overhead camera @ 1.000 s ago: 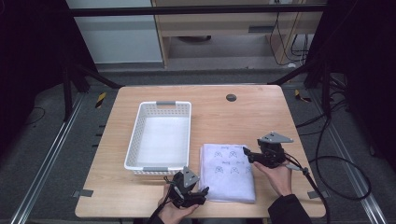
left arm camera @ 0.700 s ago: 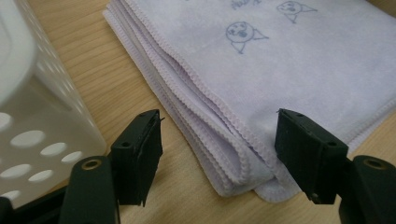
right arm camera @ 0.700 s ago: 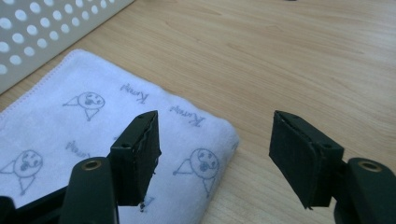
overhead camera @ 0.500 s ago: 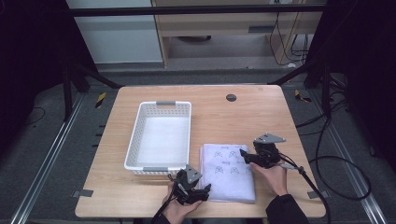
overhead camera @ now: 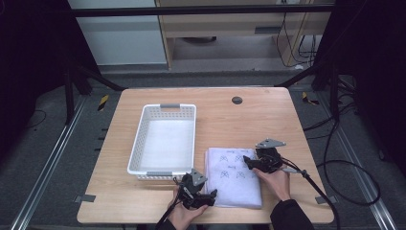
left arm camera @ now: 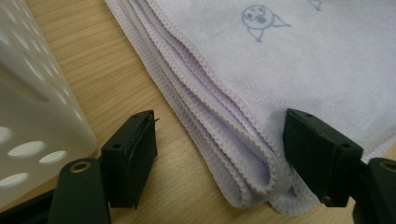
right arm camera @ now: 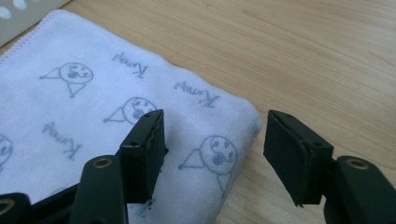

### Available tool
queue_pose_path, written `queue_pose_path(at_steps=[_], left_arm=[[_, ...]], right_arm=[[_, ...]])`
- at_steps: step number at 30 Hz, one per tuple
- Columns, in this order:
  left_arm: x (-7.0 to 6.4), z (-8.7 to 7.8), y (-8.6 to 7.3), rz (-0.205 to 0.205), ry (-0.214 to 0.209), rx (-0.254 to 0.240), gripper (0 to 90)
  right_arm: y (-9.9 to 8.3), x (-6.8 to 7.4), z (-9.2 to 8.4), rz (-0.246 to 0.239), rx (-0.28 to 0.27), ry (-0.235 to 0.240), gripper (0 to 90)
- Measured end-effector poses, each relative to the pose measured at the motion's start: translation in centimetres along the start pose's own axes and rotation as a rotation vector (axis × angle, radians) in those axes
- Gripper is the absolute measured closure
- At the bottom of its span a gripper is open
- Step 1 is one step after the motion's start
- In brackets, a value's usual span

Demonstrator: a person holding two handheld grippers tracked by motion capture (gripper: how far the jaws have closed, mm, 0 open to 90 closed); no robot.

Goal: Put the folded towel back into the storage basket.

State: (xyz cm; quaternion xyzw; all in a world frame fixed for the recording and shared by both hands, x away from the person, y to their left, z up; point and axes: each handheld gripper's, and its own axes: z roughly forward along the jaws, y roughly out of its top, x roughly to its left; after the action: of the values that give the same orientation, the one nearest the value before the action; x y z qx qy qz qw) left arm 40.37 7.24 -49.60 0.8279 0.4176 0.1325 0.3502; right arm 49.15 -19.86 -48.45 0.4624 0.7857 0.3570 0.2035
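Straddling folded towel (overhead camera: 233, 175) corners, both tongs low, gaping

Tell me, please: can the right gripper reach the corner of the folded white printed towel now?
Probably yes: the right gripper has its jaws apart around the towel corner, with nothing between.

On the light wooden bench (overhead camera: 268, 115), the white perforated plastic basket (overhead camera: 165, 139) sits toward nine o'clock of centre. The folded pale lilac printed towel (overhead camera: 234, 177) lies just beside it at its four o'clock, perhaps touching. A small dark round disc (overhead camera: 237, 100) lies at twelve o'clock, well apart from both.
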Motion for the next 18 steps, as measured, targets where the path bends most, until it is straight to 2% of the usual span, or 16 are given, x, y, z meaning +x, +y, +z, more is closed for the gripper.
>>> queue_pose_path(at_steps=[3,6,8,11,13,18], left_arm=[[0.06,0.13,0.01,-0.005,-0.009,0.004,25.0],[0.05,0.17,-0.07,0.0,-0.01,0.001,25.1],[-0.15,0.17,-0.14,-0.001,0.003,-0.004,25.2],[-0.26,0.17,-0.1,-0.011,0.005,0.002,26.3],[-0.3,0.13,-0.11,-0.002,0.007,0.005,26.9],[-0.62,0.05,-0.31,-0.001,-0.01,-0.013,35.8]], right_arm=[[-0.22,-0.01,0.25,0.013,0.01,0.009,38.8],[-0.57,-0.4,0.5,0.068,0.018,0.035,38.5],[-0.54,-0.32,0.5,0.049,0.017,0.032,39.8],[-0.64,-0.22,0.71,0.058,0.027,0.038,39.9],[-0.64,-0.29,0.78,0.072,0.033,0.04,40.5],[-0.74,-0.26,0.95,0.09,0.036,0.053,46.0]])
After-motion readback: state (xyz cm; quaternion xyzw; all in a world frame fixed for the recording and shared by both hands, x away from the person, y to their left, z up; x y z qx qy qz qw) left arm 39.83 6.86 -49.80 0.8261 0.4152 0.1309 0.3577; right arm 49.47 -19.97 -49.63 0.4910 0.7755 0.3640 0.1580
